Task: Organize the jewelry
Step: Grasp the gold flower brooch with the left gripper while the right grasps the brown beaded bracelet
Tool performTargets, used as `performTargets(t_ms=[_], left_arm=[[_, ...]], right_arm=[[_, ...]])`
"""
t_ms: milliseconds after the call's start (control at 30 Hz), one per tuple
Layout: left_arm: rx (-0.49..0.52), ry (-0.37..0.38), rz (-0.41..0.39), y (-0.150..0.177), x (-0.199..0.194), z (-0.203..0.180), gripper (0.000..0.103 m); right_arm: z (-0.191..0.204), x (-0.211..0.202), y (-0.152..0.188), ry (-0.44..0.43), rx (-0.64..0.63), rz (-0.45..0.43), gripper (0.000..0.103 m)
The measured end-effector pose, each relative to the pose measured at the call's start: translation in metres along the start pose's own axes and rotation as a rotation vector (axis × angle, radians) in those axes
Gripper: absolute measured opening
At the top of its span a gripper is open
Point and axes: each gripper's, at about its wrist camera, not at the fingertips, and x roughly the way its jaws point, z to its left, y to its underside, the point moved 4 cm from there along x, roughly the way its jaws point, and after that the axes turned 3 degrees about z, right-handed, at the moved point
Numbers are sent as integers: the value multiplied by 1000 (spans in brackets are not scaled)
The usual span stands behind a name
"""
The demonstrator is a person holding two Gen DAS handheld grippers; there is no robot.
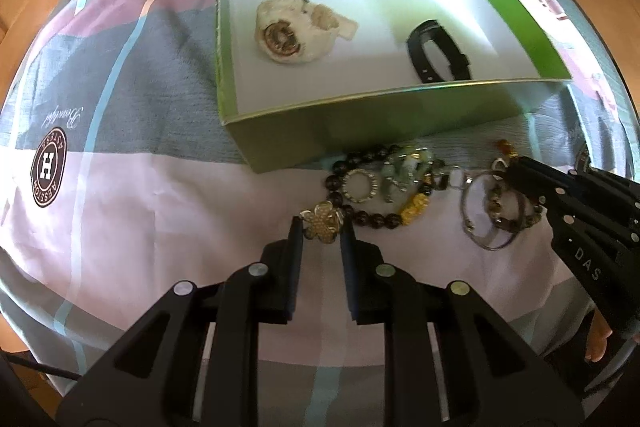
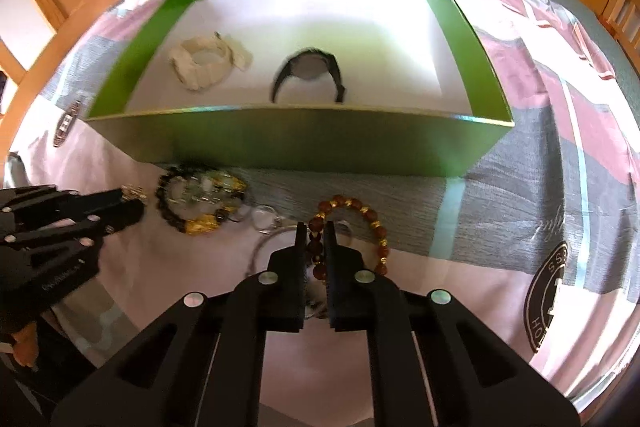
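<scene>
A bed covered by a pink, grey and pale blue patchwork sheet (image 1: 132, 195) holds an open green box (image 1: 380, 123) with a white floor. Inside the box, to the left, lies a cream-white watch (image 1: 296, 31); to its right lies a black watch (image 1: 438, 55) on its side, near the front wall.

In front of the box, loose jewelry is heaped on the sheet. In the left wrist view, the left gripper (image 1: 322, 227) points down with its jaws closed on a gold flower-shaped ornament (image 1: 323, 222). Just beyond it lies a dark beaded bracelet (image 1: 374, 187) with yellow charms, tangled with a pale green jade piece (image 1: 404, 171) and a small studded ring (image 1: 361, 185). Further right lie thin silver bangles (image 1: 486, 215).

In the right wrist view, the right gripper (image 2: 316, 227) points down with its jaws nearly together, pinching a reddish-brown beaded bracelet (image 2: 372, 219) with gold beads, which loops out to the right over the sheet. A person's fingers (image 2: 24, 343) show at the lower left edge.
</scene>
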Motion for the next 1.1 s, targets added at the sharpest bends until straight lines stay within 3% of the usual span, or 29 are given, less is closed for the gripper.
performTargets(t_ms=[433,667,1100], left_arm=[[33,-14,-38,6,-18,-11,19],[40,20,-68,6,-34,-7,19],[-86,257,-59,-7,-57,29,19]], right_arm=[[5,-27,4,-59,-6,-83,8],[8,-45,4,-88,-15,-137,8],[5,-50,2,-107,4,-151,8]])
